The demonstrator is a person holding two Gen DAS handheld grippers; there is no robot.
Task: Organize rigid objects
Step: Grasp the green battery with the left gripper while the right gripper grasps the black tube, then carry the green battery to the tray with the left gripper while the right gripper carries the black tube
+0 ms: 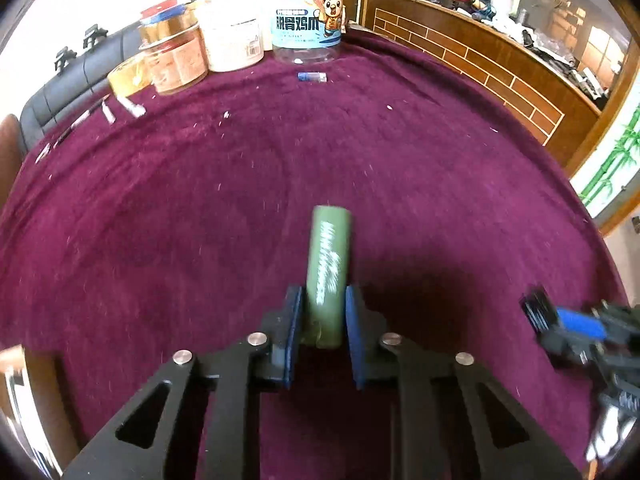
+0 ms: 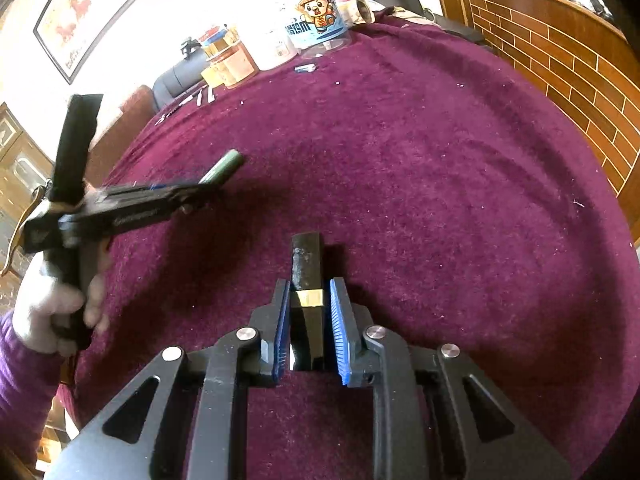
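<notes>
**Two cylinders held above the purple tabletop**

A green tube (image 1: 328, 272) with white lettering is clamped between the blue-padded fingers (image 1: 294, 332) of the left gripper (image 1: 322, 312); its rear end is pinched by the pads while the rest projects forward beyond the fingertips. In the right wrist view the same tube (image 2: 224, 168) is seen sticking out ahead of the left gripper (image 2: 200, 194), which is carried by a white-gloved hand (image 2: 52, 304).

A black stick with a gold band (image 2: 306, 280) is gripped by the right gripper (image 2: 310, 300) — the band lies level with the fingertips, and the worn dark end extends forward past them. The blue pads (image 2: 339, 332) are pressed against its sides.

Both items are held over the tabletop (image 1: 200, 200), covered in a purple cloth. Far ahead of the fingers, at the far edge, a row of jars is set — among them a clear jar with a cartoon label (image 1: 308, 20) — and a small blue battery (image 1: 312, 77) is lying just in front of it.
</notes>
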